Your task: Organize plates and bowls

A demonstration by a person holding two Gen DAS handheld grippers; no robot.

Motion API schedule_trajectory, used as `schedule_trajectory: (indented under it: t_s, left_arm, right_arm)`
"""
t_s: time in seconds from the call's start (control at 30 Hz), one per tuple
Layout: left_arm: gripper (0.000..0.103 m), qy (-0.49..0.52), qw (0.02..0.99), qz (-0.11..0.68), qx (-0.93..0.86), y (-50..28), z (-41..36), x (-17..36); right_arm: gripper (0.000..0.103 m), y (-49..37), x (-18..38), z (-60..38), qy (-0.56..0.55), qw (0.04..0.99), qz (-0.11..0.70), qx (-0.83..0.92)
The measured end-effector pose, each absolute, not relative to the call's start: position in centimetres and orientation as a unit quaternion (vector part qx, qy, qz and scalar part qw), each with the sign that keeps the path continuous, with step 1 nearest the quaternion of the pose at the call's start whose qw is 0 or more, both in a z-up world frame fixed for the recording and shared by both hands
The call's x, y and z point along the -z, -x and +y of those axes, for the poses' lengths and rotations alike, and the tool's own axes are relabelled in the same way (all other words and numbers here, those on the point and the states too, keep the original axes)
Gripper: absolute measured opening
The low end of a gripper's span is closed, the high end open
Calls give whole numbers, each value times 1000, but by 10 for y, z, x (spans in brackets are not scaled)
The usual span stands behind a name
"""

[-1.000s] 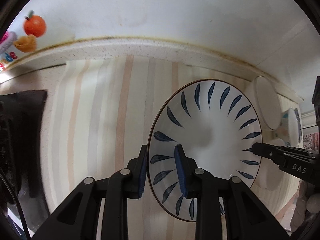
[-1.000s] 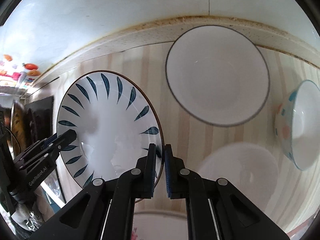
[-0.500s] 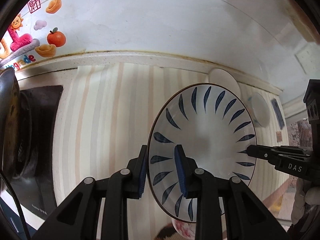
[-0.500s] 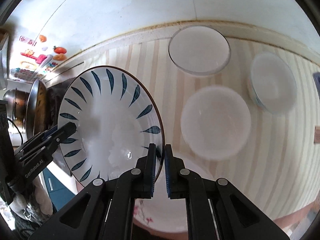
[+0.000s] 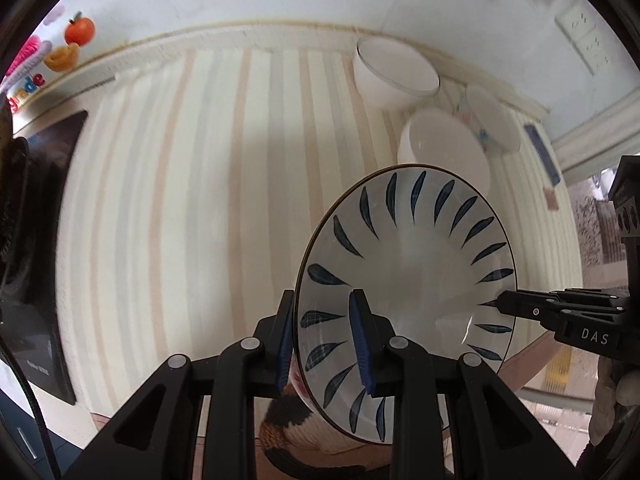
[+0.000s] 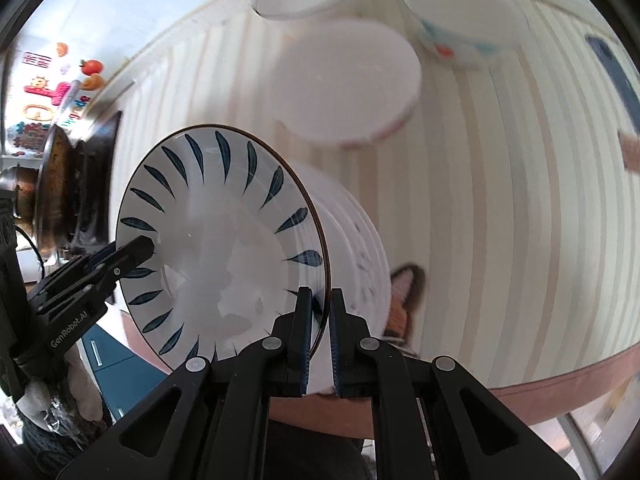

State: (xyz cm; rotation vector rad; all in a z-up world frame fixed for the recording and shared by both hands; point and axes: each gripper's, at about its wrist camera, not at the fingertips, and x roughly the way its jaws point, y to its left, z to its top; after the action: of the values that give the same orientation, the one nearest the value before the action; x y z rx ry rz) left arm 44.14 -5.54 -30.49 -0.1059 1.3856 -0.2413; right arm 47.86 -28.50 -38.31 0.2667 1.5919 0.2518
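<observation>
A white plate with blue leaf marks (image 5: 412, 292) (image 6: 224, 240) is held up over the striped mat by both grippers. My left gripper (image 5: 322, 312) is shut on its left rim, one finger under and one on top. My right gripper (image 6: 320, 300) is shut on the opposite rim and shows as the black DAS gripper (image 5: 560, 312) in the left wrist view. Beneath the plate sits a stack of white plates (image 6: 360, 248). Behind stand two plain white bowls (image 5: 394, 72) (image 5: 444, 148) and a bowl with coloured marks (image 5: 492, 128).
A striped mat (image 5: 180, 200) covers the counter up to the white wall. A black stove with a pan (image 6: 60, 184) is at the left. Stickers (image 5: 76, 32) mark the wall. The counter's front edge (image 6: 520, 392) is close below, with a patterned object (image 6: 404, 296) beside the stack.
Both grippers have carried the blue-leaf plate back toward the counter's front edge, over the plate stack. The bowls now sit farther behind. Both grips are unchanged.
</observation>
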Motion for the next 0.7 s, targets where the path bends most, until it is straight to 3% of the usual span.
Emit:
schedule_trajectory:
  t_s: [0.3, 0.7]
  left_arm:
    - [24, 24, 751, 652, 100, -439, -76, 339]
    - [24, 14, 752, 654, 78, -437, -89, 351]
  right_arm:
    - [10, -463, 427, -299, -124, 675, 719, -106]
    - [13, -470, 430, -294, -125, 670, 721, -126]
